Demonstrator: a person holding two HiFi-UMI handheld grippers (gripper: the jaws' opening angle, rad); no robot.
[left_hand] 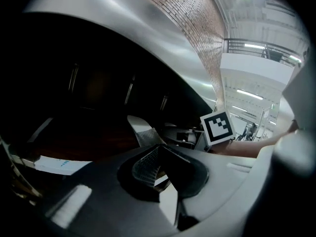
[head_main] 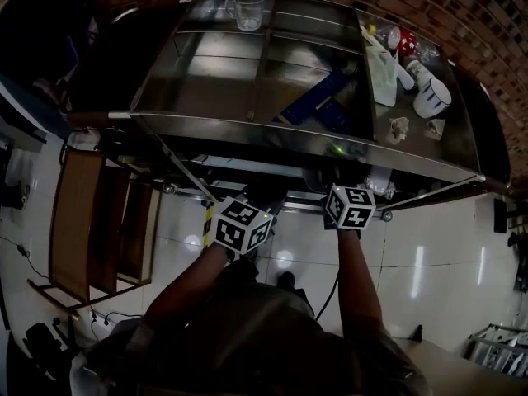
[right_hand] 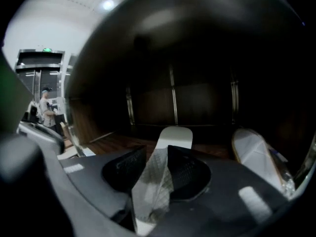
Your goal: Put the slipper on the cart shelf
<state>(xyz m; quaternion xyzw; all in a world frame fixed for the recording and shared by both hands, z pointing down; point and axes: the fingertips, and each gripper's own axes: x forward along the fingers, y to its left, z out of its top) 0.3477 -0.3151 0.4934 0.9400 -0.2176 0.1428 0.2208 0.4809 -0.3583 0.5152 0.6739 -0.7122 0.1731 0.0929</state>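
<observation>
In the right gripper view a white waffle-weave slipper (right_hand: 160,174) lies between the jaws of my right gripper (right_hand: 157,164), its toe resting on the cart's dark lower shelf (right_hand: 113,142). The jaws stand apart and open. A second white slipper (right_hand: 256,154) lies on the shelf to the right. My left gripper (left_hand: 158,151) is shut with nothing in it, and a white slipper shape (left_hand: 140,128) shows just beyond its tips. In the head view only the left marker cube (head_main: 241,225) and the right marker cube (head_main: 349,206) show; the cart's top shelf (head_main: 214,89) hides both sets of jaws.
The top shelf carries a glass mug (head_main: 248,10), a blue packet (head_main: 318,97), a white mug (head_main: 431,97) and a red can (head_main: 407,41). A wooden frame (head_main: 91,221) stands on the tiled floor to the left of the cart.
</observation>
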